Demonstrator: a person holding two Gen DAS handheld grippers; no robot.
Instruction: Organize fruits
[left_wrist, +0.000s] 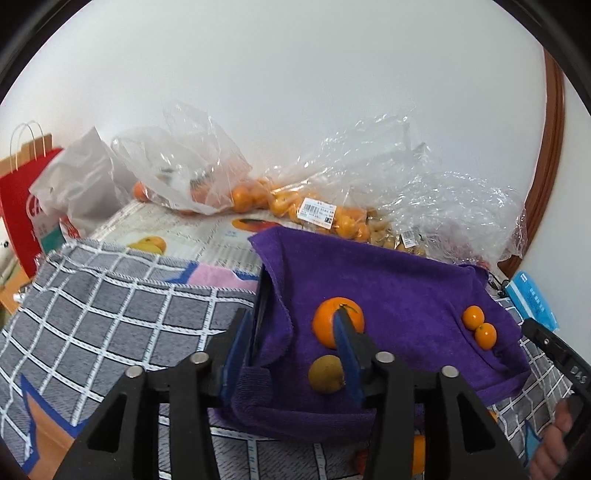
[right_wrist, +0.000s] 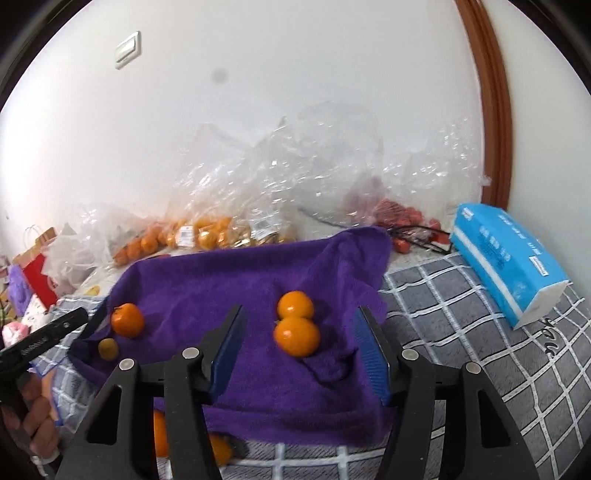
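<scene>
A purple towel (left_wrist: 388, 280) lies over a raised box on the checked cloth; it also shows in the right wrist view (right_wrist: 229, 280). On it sit a large orange (left_wrist: 325, 317), a yellow-green fruit (left_wrist: 324, 373) and two small oranges (left_wrist: 479, 325). My left gripper (left_wrist: 295, 325) is open and empty, its right finger in front of the large orange. My right gripper (right_wrist: 300, 321) is open and empty, its fingers either side of the two small oranges (right_wrist: 295, 321). The large orange (right_wrist: 127, 319) and yellow-green fruit (right_wrist: 108, 348) lie at the left.
Clear plastic bags of oranges (left_wrist: 280, 199) and small fruit line the wall behind the towel. A blue tissue pack (right_wrist: 506, 258) lies at the right. A red paper bag (left_wrist: 18, 206) stands far left. More oranges (right_wrist: 218, 448) lie under the towel's front edge.
</scene>
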